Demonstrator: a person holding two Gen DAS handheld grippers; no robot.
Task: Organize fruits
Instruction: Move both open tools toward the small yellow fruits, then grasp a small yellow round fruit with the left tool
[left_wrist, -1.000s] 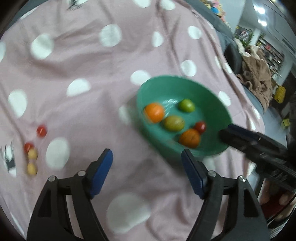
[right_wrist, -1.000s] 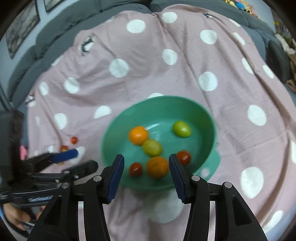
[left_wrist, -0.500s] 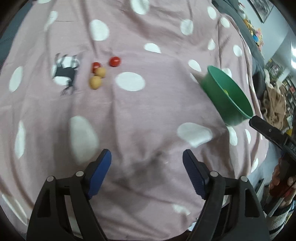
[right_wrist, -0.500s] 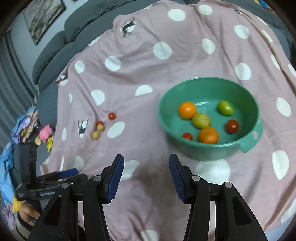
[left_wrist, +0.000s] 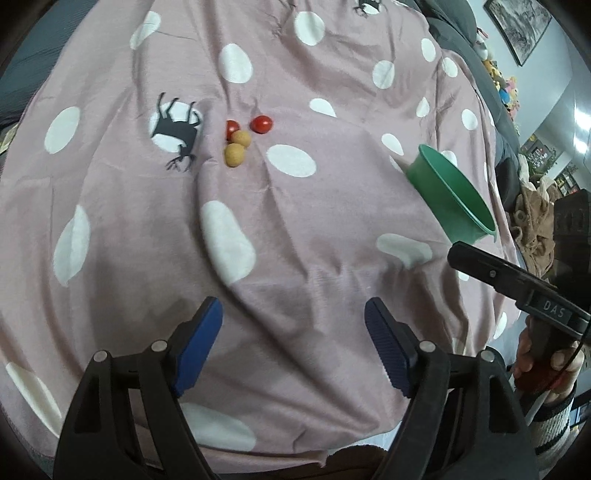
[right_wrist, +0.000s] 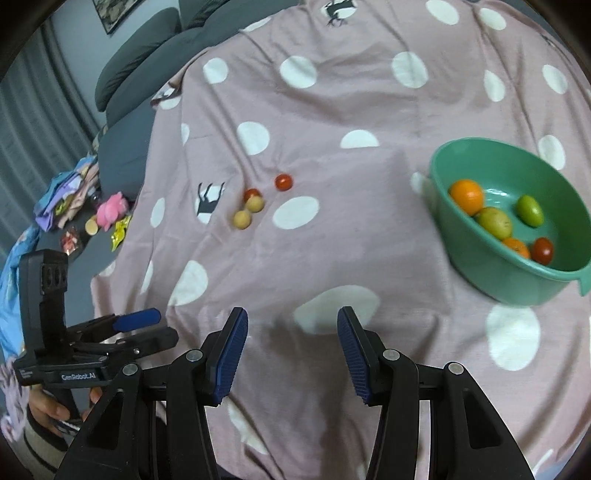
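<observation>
Two red cherry tomatoes (left_wrist: 261, 124) (right_wrist: 283, 182) and two small yellow fruits (left_wrist: 234, 154) (right_wrist: 242, 219) lie close together on the pink dotted cloth, beside a black deer print (left_wrist: 176, 129). A green bowl (right_wrist: 476, 254) (left_wrist: 448, 192) at the right holds two oranges (right_wrist: 466, 195), a yellow-green fruit (right_wrist: 495, 222), a green lime (right_wrist: 530, 210) and a red tomato (right_wrist: 542, 250). My left gripper (left_wrist: 293, 332) hovers open and empty over bare cloth, well short of the loose fruits. My right gripper (right_wrist: 291, 336) stands open and empty, left of the bowl.
The cloth (left_wrist: 332, 221) covers a bed with grey pillows (right_wrist: 147, 48) behind. Toys and clothes (right_wrist: 92, 206) lie off the left edge. A hand (left_wrist: 546, 365) holds the other gripper at the right of the left wrist view.
Both grippers have swung left, away from the bowl. The bowl slid to the right side of both views and the loose fruits came toward the centre. Both stay empty.
</observation>
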